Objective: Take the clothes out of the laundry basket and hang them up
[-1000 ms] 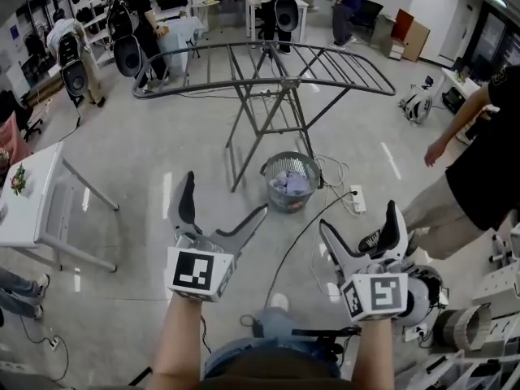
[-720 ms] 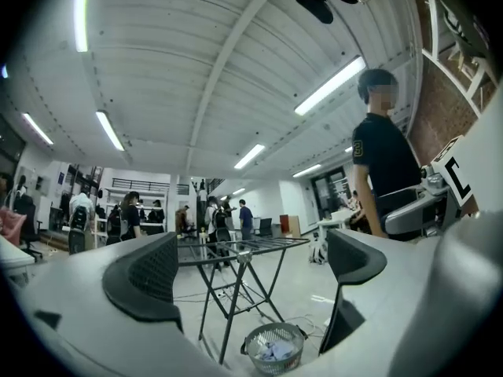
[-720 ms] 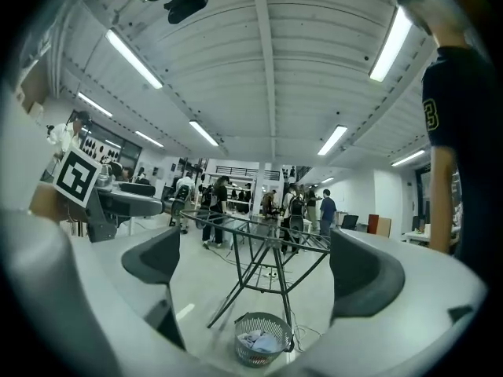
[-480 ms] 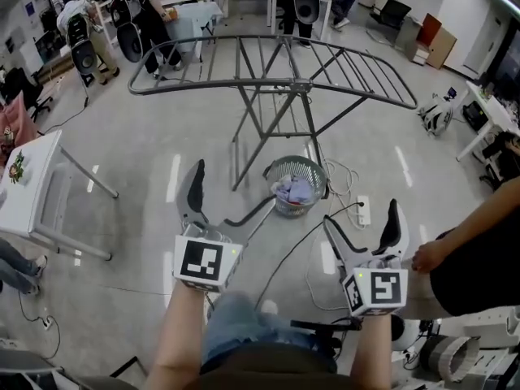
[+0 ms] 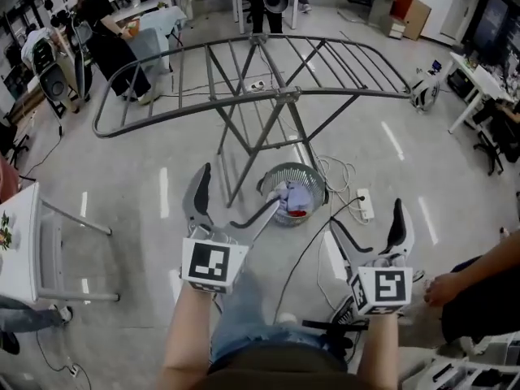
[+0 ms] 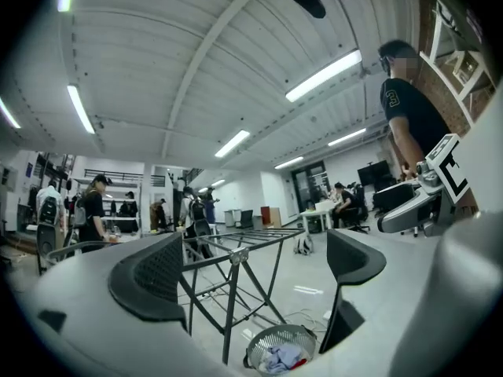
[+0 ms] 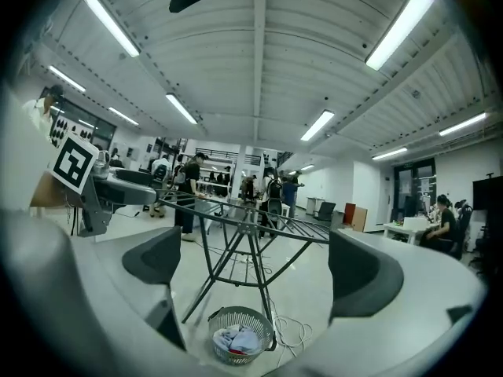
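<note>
**Head view, left to right.** A white desk (image 5: 36,218) cuts in at the left edge. Between its legs and the drying rack (image 5: 280,96) I have a broad strip of bare floor (image 5: 138,193). My left gripper (image 5: 236,192) hangs empty with its fingers spread wide, and in this view one fingertip overlaps the near rim of the laundry basket (image 5: 294,166). The basket stands on the floor beside the rack's crossed legs, beneath its wings, with the clothes (image 5: 292,195) bunched inside. Just right of the basket, a cable (image 5: 337,173) loops on the floor and a power strip (image 5: 366,205) lies beside it. My right gripper (image 5: 366,222) is likewise wide and empty. A person (image 5: 487,291) closes off the right edge.
</note>
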`<action>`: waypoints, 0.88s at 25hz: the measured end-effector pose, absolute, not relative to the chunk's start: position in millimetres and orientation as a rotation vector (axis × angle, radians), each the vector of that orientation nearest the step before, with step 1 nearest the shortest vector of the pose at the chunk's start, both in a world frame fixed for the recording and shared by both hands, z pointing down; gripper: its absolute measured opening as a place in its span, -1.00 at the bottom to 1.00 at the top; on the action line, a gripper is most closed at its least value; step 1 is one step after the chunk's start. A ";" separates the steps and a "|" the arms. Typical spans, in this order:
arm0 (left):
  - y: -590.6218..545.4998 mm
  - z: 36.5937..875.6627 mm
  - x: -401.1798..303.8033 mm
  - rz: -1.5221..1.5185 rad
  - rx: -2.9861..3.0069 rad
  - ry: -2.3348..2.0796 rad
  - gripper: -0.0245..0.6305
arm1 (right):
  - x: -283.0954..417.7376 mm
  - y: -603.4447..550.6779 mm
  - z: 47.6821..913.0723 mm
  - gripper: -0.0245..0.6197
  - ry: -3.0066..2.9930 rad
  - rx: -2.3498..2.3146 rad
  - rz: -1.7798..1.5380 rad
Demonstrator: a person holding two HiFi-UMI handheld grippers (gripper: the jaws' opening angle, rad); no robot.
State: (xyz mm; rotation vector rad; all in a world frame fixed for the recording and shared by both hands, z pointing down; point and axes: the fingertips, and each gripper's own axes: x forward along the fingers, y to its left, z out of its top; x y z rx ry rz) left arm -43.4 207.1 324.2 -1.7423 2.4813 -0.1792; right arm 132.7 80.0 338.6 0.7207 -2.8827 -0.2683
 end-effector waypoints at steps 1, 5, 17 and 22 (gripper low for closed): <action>199.5 326.5 -57.2 -0.194 -1.775 2.462 0.81 | 120.9 75.5 340.9 0.84 -2.866 0.752 -0.259; 171.6 323.3 -114.0 -0.184 -1.870 2.365 0.81 | 71.1 61.4 341.0 0.84 -2.820 0.887 -0.226; 106.1 351.8 -188.0 -0.246 -2.194 2.127 0.81 | 3.0 44.4 356.6 0.84 -2.606 1.229 -0.103; 87.1 382.5 -183.3 -0.247 -2.261 2.066 0.81 | 2.6 33.1 385.5 0.84 -2.555 1.282 -0.031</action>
